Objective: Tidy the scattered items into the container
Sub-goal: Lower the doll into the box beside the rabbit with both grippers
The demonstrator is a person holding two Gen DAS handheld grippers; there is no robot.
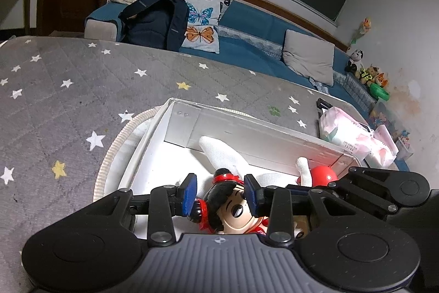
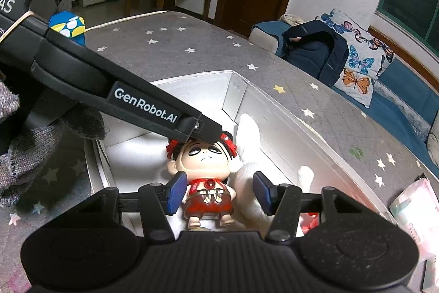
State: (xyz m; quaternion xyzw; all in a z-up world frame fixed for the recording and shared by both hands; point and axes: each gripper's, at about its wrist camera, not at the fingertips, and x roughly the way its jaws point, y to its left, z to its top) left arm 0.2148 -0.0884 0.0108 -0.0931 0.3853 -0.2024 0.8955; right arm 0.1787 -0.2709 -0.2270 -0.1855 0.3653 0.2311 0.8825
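Black-haired doll [image 2: 204, 177] in red lies face-up in white box [image 2: 236, 84].

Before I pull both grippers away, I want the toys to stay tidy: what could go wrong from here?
1. The left gripper has its blue pads at the doll head's sides; if they still grip or catch the hair buns, lifting could drag it out of the white box.
2. The right gripper straddles the doll's body, jaws open; withdrawing crookedly could knock it.
3. The white sock lies against the doll and may shift too.
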